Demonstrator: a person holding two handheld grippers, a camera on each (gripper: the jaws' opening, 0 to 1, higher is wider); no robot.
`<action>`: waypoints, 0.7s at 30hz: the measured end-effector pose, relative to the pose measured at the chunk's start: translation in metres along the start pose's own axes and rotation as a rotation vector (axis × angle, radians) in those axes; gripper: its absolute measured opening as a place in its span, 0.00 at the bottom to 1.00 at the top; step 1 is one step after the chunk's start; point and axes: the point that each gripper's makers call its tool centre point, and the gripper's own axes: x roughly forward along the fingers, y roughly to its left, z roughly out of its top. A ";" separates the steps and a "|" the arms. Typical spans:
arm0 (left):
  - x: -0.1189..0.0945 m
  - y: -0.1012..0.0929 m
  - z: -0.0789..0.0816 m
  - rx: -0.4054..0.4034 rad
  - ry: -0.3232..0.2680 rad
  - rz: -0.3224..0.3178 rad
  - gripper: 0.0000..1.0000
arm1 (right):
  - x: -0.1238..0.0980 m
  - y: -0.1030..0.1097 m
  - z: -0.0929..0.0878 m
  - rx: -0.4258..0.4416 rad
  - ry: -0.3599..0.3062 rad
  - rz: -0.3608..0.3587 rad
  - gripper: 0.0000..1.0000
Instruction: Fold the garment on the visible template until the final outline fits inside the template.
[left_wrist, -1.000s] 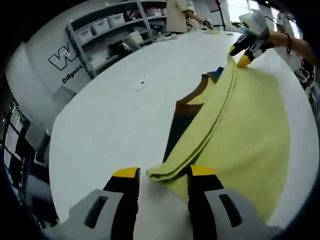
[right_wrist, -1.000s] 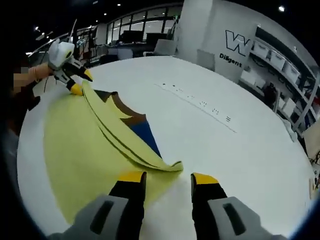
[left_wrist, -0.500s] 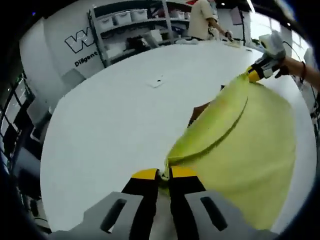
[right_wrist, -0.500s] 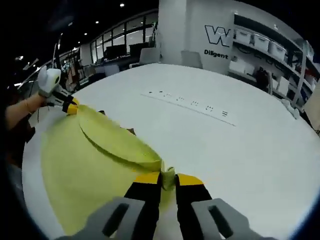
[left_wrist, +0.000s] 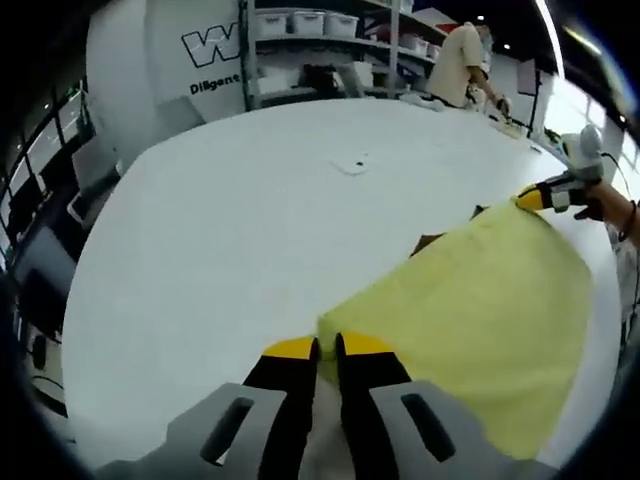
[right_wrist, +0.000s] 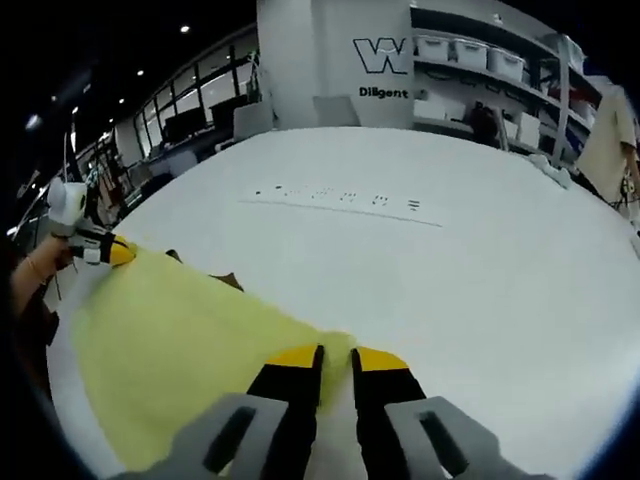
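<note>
Two hand-held grippers pinch opposite corners of the yellow garment (left_wrist: 480, 310): the left hand-held gripper (left_wrist: 318, 348) is clenched on one corner, the right hand-held gripper (right_wrist: 335, 356) on another. The garment lies spread flat on the white worktop (left_wrist: 240, 220), a dark template (left_wrist: 432, 241) peeking out beside its far edge.
</note>
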 end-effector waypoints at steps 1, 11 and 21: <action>-0.002 0.000 0.000 -0.004 0.000 0.001 0.09 | -0.002 0.001 0.002 0.022 -0.011 -0.001 0.09; -0.020 -0.009 0.010 -0.074 -0.034 -0.024 0.35 | -0.026 0.024 0.007 0.150 -0.048 0.070 0.48; -0.042 -0.024 0.007 -0.125 -0.066 -0.055 0.58 | -0.046 0.042 -0.003 0.155 -0.048 0.135 0.76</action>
